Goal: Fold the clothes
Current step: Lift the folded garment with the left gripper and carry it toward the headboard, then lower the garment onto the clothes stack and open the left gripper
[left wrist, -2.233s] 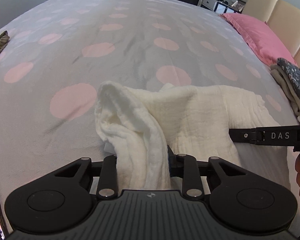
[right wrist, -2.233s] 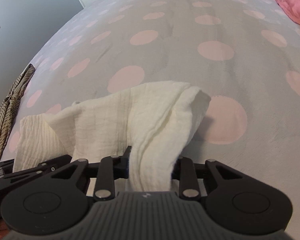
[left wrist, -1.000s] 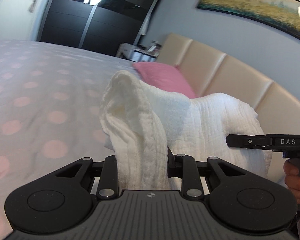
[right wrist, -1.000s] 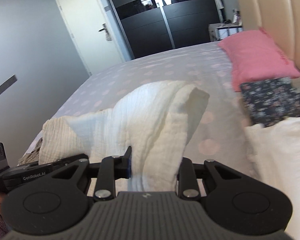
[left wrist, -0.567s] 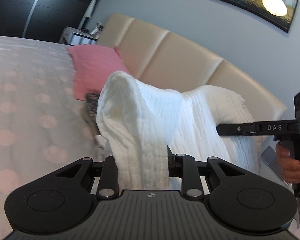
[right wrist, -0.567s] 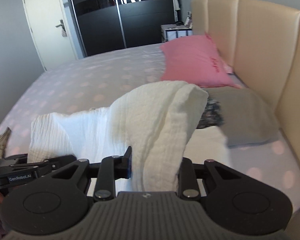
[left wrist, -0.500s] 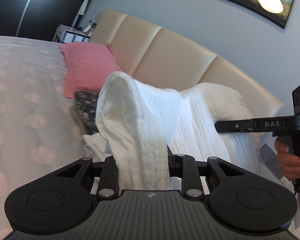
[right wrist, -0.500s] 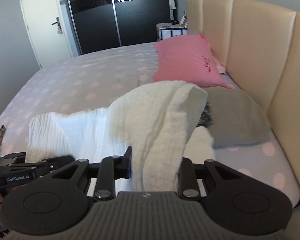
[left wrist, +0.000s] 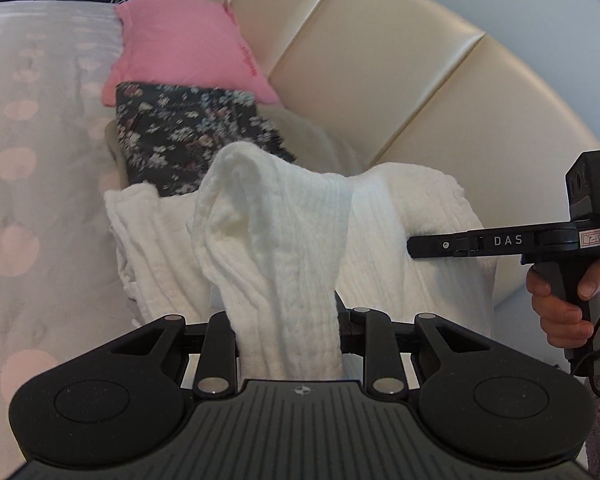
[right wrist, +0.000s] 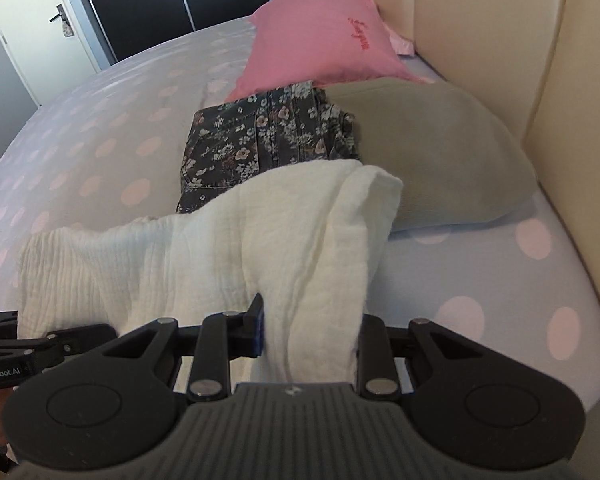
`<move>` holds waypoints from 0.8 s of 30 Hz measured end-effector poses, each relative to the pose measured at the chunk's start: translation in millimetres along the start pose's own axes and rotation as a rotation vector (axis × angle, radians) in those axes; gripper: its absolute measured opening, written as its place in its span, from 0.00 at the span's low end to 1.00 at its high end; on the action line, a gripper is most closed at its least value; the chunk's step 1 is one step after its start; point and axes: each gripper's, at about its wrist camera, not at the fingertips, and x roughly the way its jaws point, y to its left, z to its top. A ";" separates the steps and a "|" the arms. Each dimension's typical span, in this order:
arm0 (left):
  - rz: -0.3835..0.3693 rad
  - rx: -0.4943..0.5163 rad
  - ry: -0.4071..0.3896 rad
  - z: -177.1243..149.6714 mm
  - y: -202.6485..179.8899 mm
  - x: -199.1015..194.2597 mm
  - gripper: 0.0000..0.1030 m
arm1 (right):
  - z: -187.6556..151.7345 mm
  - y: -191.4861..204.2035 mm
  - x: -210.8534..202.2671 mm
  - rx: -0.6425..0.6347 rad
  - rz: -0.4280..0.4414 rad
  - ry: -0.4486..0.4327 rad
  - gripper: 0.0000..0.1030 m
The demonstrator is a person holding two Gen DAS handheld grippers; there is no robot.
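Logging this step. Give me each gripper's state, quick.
Left gripper: shut on the white cloth.
Right gripper: shut on the same white cloth.

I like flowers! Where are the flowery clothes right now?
The flowery clothes lie folded on the bed, in front of the pink pillow and beside the beige pillow, just beyond the held white cloth.

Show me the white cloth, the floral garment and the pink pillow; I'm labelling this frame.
white cloth (left wrist: 276, 240), left wrist view, the bunched fold above the fingers.
floral garment (right wrist: 260, 132), right wrist view, middle of its folded top.
pink pillow (right wrist: 320, 48), right wrist view, centre of its face.
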 end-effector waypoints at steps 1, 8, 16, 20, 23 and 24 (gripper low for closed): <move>0.008 -0.007 0.006 -0.8 3.1 4.7 0.23 | 1.9 0.0 10.0 0.000 0.006 0.007 0.28; 0.030 -0.065 0.031 -8.2 23.6 24.0 0.23 | 6.5 -9.0 54.0 0.029 0.025 0.031 0.28; 0.087 -0.016 0.064 -1.3 15.0 27.4 0.26 | 3.3 -3.5 55.4 0.036 -0.028 0.027 0.39; 0.106 -0.024 0.073 5.6 12.3 17.8 0.34 | 1.9 -3.6 42.7 0.059 -0.059 -0.001 0.54; 0.138 -0.017 0.063 8.2 9.2 0.5 0.36 | 0.3 -2.7 28.2 0.074 -0.096 -0.025 0.58; 0.154 -0.006 0.057 8.4 7.3 -6.5 0.36 | -0.8 -1.3 21.2 0.068 -0.113 -0.037 0.59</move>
